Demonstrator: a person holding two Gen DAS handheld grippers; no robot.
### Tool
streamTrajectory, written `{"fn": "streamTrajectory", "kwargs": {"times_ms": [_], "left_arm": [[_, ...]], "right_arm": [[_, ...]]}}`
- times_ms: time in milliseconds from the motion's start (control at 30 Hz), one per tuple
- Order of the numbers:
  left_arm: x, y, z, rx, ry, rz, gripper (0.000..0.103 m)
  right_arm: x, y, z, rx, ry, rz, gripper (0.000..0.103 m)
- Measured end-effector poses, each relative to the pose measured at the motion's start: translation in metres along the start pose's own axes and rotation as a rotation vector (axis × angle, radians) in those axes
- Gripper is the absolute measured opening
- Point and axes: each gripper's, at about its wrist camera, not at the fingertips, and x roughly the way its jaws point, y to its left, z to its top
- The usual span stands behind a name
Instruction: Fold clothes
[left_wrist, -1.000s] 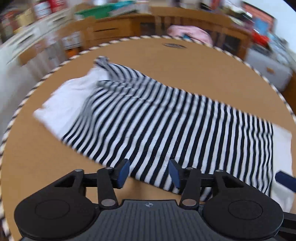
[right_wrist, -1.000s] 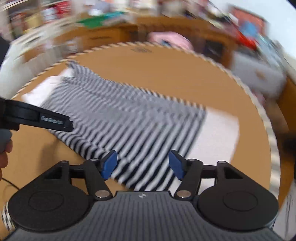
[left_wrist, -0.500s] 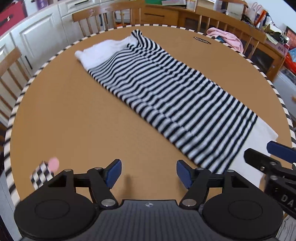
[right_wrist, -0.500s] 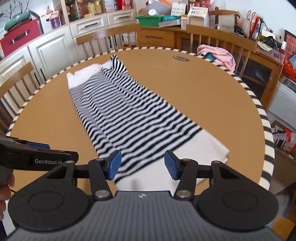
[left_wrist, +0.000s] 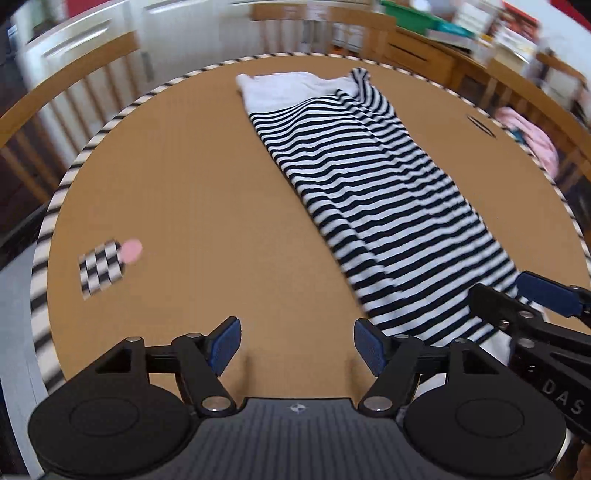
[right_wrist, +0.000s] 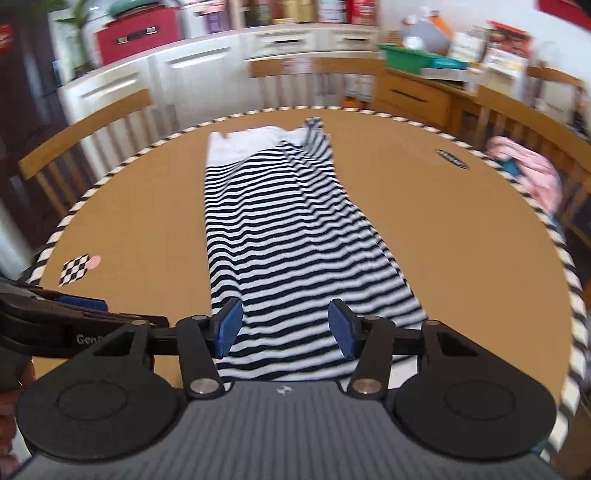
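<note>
A black-and-white striped garment (left_wrist: 373, 177) lies flat in a long narrow strip on the round brown table (left_wrist: 207, 192), with a white part at its far end (left_wrist: 284, 88). It also shows in the right wrist view (right_wrist: 291, 236). My left gripper (left_wrist: 297, 347) is open and empty, above bare table just left of the garment's near end. My right gripper (right_wrist: 284, 328) is open and empty, hovering over the near end of the garment. The right gripper also shows at the right edge of the left wrist view (left_wrist: 532, 314).
A checkered marker with a pink dot (left_wrist: 105, 264) lies on the table's left side. Wooden chairs (right_wrist: 85, 125) ring the table. A pink cloth (right_wrist: 524, 166) hangs on a chair at the right. White cabinets (right_wrist: 207, 66) stand behind.
Both grippers have swung round to the garment's near short end and now look along its length. Both stay open and empty. The garment has not moved.
</note>
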Motion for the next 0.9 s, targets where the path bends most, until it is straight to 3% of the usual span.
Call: {"fn": "streamTrajectory", "kwargs": {"times_ms": [200, 300, 533, 900], "left_arm": [[-0.007, -0.059, -0.036, -0.213, 0.031, 0.089, 0.073], [-0.013, -0.081, -0.055, -0.249, 0.039, 0.122, 0.073], [-0.016, -0.108, -0.078, -0.294, -0.006, 0.201, 0.074], [-0.011, -0.121, -0.093, -0.296, -0.067, 0.238, 0.076]], "right_arm": [[0.001, -0.061, -0.003, -0.206, 0.1, 0.173, 0.054], [-0.013, -0.085, -0.012, -0.27, 0.105, 0.216, 0.054], [-0.022, -0.12, -0.03, -0.257, 0.118, 0.271, 0.054], [-0.022, -0.148, -0.045, -0.216, 0.104, 0.278, 0.054]]}}
